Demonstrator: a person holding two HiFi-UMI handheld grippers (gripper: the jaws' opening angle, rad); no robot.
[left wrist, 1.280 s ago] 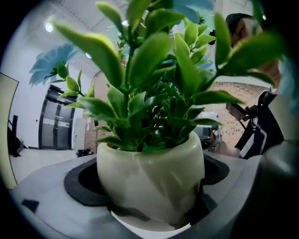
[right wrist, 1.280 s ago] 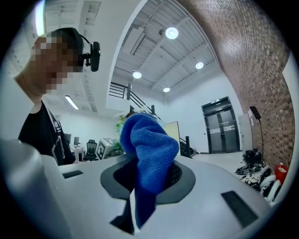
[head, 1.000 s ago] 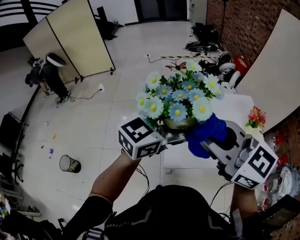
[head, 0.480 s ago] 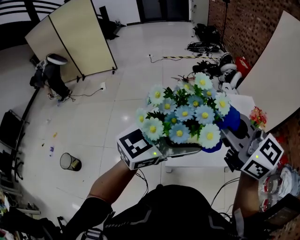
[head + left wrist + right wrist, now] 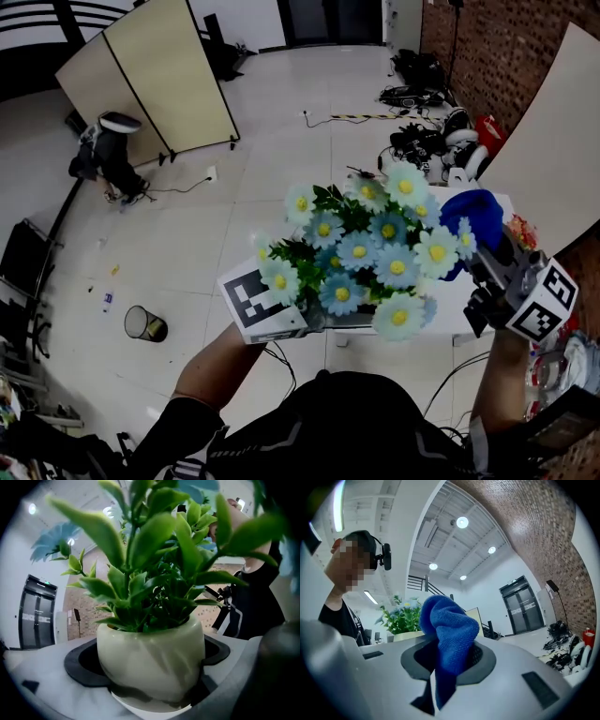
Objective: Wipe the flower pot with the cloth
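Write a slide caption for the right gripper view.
Right gripper shut on a bunched blue fabric cloth, pale round flower pot with green leaves behind it.

flower pot (image 5: 152,663) sits between the jaws of the left hand-held gripper (image 5: 323,317), cloth (image 5: 475,217) in the right hand-held gripper (image 5: 492,258) just right of it, table (image 5: 448,323) underneath, wastebasket (image 5: 145,324) on the floor (image 5: 234,216) far left

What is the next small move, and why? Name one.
Probably swing the right gripper lower to press its blue microfibre cloth onto the pale green glazed flower pot: the cloth hangs clear of the pot, up beside the blue daisies, and the left gripper grips the pot.
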